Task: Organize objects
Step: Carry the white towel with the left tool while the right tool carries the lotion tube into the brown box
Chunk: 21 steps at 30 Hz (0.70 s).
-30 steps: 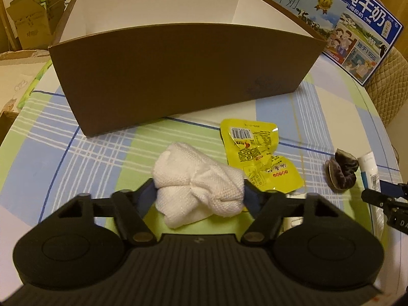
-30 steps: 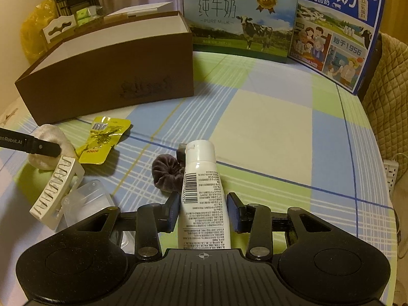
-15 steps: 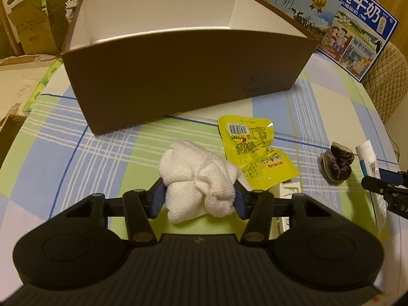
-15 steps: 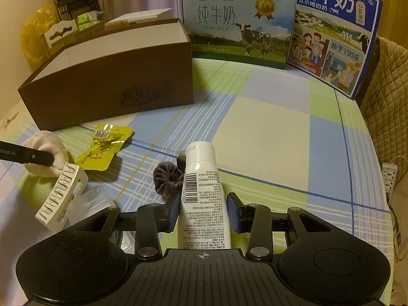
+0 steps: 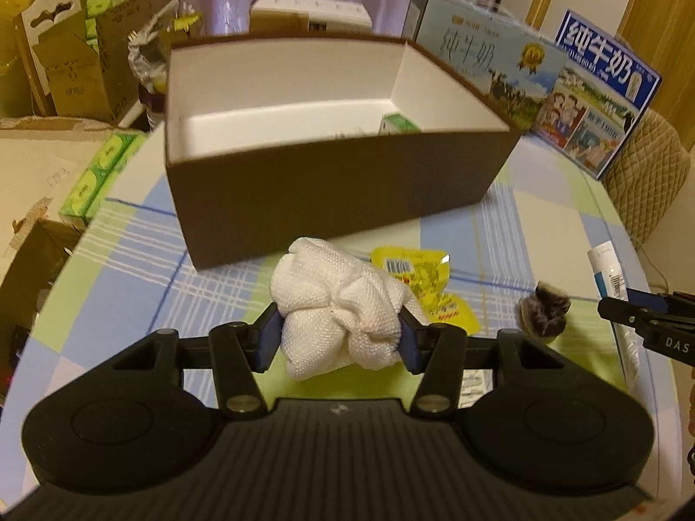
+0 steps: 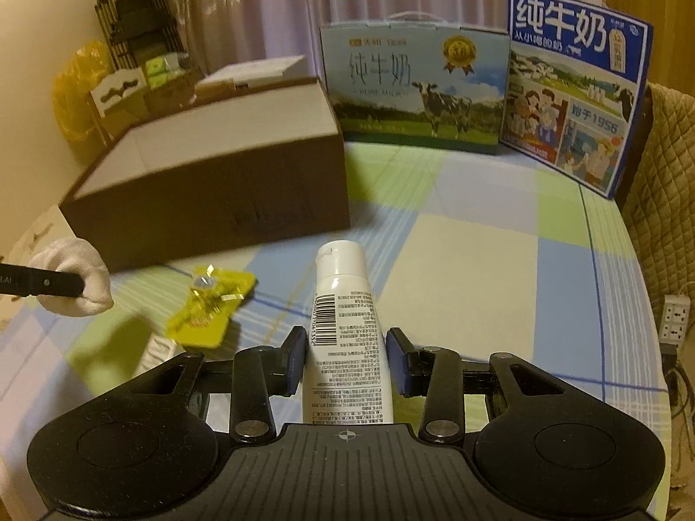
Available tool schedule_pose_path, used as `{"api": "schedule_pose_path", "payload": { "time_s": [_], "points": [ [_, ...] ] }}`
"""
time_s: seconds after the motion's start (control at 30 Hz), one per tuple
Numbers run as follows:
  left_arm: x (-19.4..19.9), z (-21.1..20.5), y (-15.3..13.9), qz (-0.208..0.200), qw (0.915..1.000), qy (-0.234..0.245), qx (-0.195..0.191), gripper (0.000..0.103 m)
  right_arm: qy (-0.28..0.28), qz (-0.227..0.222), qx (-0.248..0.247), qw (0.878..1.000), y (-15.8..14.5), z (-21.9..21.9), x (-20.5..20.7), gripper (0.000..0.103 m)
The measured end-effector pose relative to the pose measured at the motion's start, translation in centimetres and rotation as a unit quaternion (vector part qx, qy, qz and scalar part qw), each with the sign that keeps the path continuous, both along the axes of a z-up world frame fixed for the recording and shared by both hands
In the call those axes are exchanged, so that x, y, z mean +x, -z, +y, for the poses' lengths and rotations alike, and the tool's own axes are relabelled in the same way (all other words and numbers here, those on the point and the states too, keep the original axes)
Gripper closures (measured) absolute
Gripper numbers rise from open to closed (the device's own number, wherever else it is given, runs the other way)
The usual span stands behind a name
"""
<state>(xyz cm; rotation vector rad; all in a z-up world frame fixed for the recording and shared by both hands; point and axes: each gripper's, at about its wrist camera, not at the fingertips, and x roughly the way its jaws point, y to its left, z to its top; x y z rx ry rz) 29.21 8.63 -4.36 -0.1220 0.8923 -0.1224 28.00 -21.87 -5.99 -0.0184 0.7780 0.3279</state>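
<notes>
Left hand-held gripper [image 5: 339, 338] clamps the balled cloth [image 5: 336, 308]; right hand-held gripper [image 6: 345, 362] grips the bottle [image 6: 345, 330], cap apparently pointing away.

- The box [image 5: 330, 191] stands on the table [image 6: 478, 260], open side up, with a small carton [image 5: 397, 123] inside by its near wall.
- Two milk cartons [image 6: 412, 87] stand side by side behind and right of the box.
- The packet [image 6: 208, 308] lies before the box, between the cloth [image 5: 339, 304] and the bottle [image 6: 345, 325].
- The scrunchie [image 5: 545, 308] lies right of the packet.
</notes>
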Motion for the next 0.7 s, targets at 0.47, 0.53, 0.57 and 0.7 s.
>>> {"api": "schedule_pose_path", "payload": {
  "time_s": [0.47,0.53,0.57,0.7],
  "points": [
    [1.7,1.4,-5.3,-0.058,0.9981,-0.014,0.014,0.054,-0.055,-0.039,0.036,0.997,-4.3,3.6,4.4,0.066],
    [2.4,1.7,-6.0,-0.069,0.9973,-0.017,0.02,0.054,-0.064,-0.048,0.04,0.996,-5.1,4.4,5.3,0.066],
    [2.8,1.8,-6.4,-0.074,0.9968,-0.018,0.023,0.054,-0.069,-0.052,0.042,0.995,-5.4,4.9,5.9,0.066],
    [4.6,2.3,-7.7,-0.093,0.9948,-0.025,0.034,0.054,-0.084,-0.065,0.047,0.993,-6.7,6.6,8.3,0.066]
  ]
}}
